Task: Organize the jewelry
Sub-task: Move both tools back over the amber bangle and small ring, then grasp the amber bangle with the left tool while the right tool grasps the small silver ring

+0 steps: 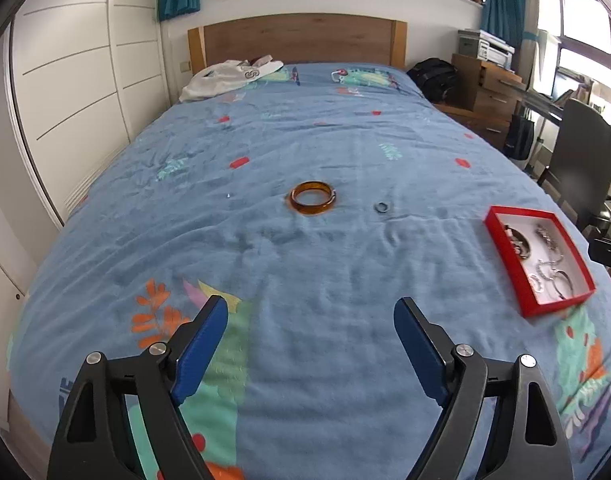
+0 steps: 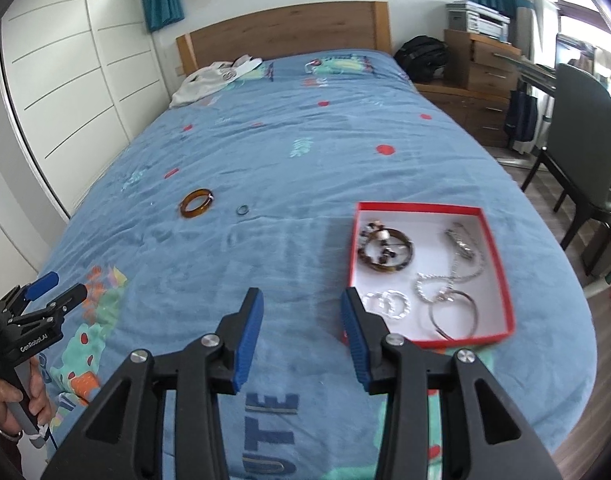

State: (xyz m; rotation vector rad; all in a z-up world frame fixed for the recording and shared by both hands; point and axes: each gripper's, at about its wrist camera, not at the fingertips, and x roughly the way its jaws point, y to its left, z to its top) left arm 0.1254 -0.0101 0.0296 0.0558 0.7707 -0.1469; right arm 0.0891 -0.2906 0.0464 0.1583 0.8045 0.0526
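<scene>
An amber bangle lies on the blue bedspread, and a small dark ring lies just right of it. Both also show in the right wrist view: the bangle and the ring. A red tray with a white inside holds several bracelets and chains at the right; its rim is close in the right wrist view. My left gripper is open and empty, well short of the bangle. My right gripper is open and empty, just left of the tray. The left gripper also shows at far left.
A white garment lies by the wooden headboard. White wardrobe doors run along the left. A black chair, a desk and wooden drawers stand right of the bed. A black bag sits by the drawers.
</scene>
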